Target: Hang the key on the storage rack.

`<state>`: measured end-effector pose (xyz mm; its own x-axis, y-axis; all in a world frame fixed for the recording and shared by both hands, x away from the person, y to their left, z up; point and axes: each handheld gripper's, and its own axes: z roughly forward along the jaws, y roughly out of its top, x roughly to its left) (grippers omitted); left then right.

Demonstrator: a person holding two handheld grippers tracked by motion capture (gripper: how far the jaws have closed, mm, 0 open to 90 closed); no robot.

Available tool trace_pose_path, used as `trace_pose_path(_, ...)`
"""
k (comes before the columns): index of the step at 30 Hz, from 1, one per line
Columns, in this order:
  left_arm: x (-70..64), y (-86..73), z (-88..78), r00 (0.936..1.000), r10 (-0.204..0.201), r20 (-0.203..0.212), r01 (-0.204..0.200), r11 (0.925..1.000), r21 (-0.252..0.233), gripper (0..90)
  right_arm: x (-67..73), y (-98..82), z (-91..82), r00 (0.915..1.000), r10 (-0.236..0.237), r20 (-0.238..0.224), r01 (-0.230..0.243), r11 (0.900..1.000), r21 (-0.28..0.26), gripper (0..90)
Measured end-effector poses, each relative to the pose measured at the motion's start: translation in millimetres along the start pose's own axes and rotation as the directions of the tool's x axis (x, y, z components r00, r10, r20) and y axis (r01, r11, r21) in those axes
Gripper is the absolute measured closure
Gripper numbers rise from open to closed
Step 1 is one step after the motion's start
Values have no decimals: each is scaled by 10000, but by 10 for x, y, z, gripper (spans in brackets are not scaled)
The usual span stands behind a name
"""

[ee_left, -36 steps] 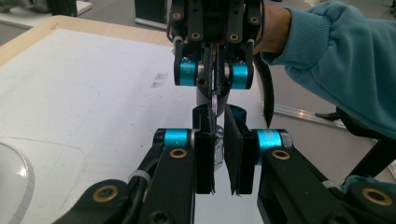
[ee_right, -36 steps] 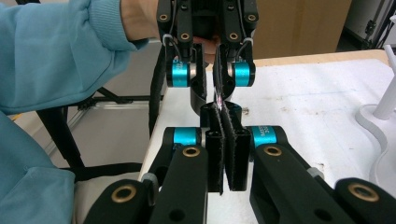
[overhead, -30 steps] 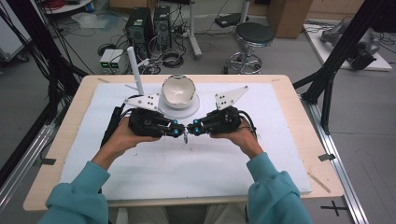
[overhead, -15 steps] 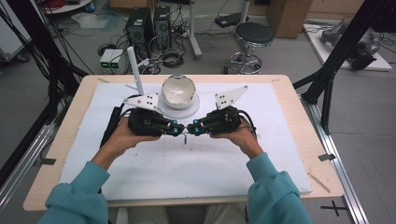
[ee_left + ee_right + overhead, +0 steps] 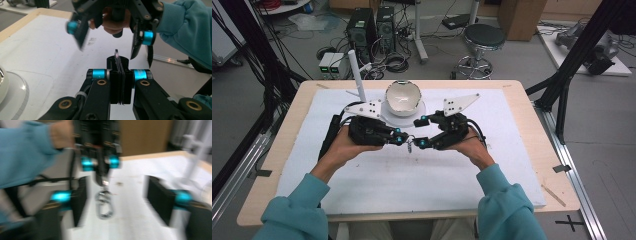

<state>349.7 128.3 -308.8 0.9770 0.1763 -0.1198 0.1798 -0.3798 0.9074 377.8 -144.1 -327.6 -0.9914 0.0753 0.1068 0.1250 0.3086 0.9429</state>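
Item 1: metal clasp point(image 5: 104, 206), a small silvery snap hook on a short tab. It hangs below the tips of the left gripper point(image 5: 400, 140), whose jaws are pressed together on that tab; in the left gripper view the thin edge of the tab point(image 5: 117, 55) stands up between the closed black pads. The hook dangles free above the white mat point(image 5: 412, 185), touching nothing else.

Item 2: right gripper point(image 5: 421, 132). Its jaws have just been opening and now stand wide apart, 1 on each side of the clasp, neither pad pressing on it.

Item 3: white bowl point(image 5: 402, 96) on a round stand, beyond both tools, well clear of the clasp. A white post point(image 5: 357, 77) rises beyond the left gripper.

Handling note, as a judgement: the step looks like a hand-over or re-grip of the clasp. To do it well, keep the left tool's clamp steady, centre the right jaws on the hook's body, and close squarely before the left lets go; the free-swinging hook could twist out of line.
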Motion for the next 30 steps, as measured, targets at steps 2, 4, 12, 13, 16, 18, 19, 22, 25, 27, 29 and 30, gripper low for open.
trace_pose_path(2, 8, 0, -32, 9999, -36, -101, 35, 10000, -46, 887, 7, -8, -18, 9982, 248, 540, -255, 9996, 125, 15)
trace_pose_path(4, 23, -1, -85, 9995, -86, -316, 83, 9999, -111, 887, -4, -19, -61, 9952, 239, 952, -268, 9992, 296, 4)
trace_pose_path(12, 125, 105, -430, 9939, -135, -1091, 142, 9999, 55, 886, 74, -229, -462, 9620, 481, 2689, -398, 9985, -363, 4)
trace_pose_path(13, 143, 128, -479, 9928, -122, -1192, 139, 9998, 132, 886, 74, -229, -462, 9620, 481, 2689, -398, 9985, -363, 4)
trace_pose_path(16, 213, 207, -646, 9896, -89, -1438, 121, 9997, 209, 887, 107, -362, -612, 9379, 513, 3432, -352, 9980, -529, 4)
trace_pose_path(18, 257, 251, -731, 9867, -112, -1620, 171, 9992, 354, 886, 157, -468, -710, 9202, 614, 3865, -328, 9963, -800, 4)
trace_pose_path(19, 283, 279, -781, 9847, -52, -1744, 140, 9987, 493, 886, 169, -502, -742, 9146, 640, 3992, -311, 9956, -884, 4)
trace_pose_path(22, 364, 351, -919, 9788, 3, -2046, 164, 9967, 796, 886, 220, -649, -854, 8920, 821, 4445, -293, 9918, -1245, 4)
trace_pose_path(25, 443, 410, -1034, 9726, 62, -2322, 203, 9935, 1116, 886, 260, -812, -945, 8602, 1017, 4998, -256, 9873, -1568, 5)
trace_pose_path(27, 495, 437, -1096, 9677, 80, -2519, 245, 9918, 1255, 886, 272, -911, -1012, 8465, 1298, 5163, -356, 9814, -1884, 5)
trace_pose_path(29, 552, 456, -1146, 9633, 50, -2685, 330, 9900, 1369, 886, 280, -1002, -1074, 8312, 1568, 5334, -475, 9760, -2128, 5)
trace_pose_path(30, 585, 464, -1166, 9632, 11, -2687, 390, 9888, 1438, 886, 275, -1042, -1104, 8262, 1568, 5411, -413, 9748, -2194, 5)
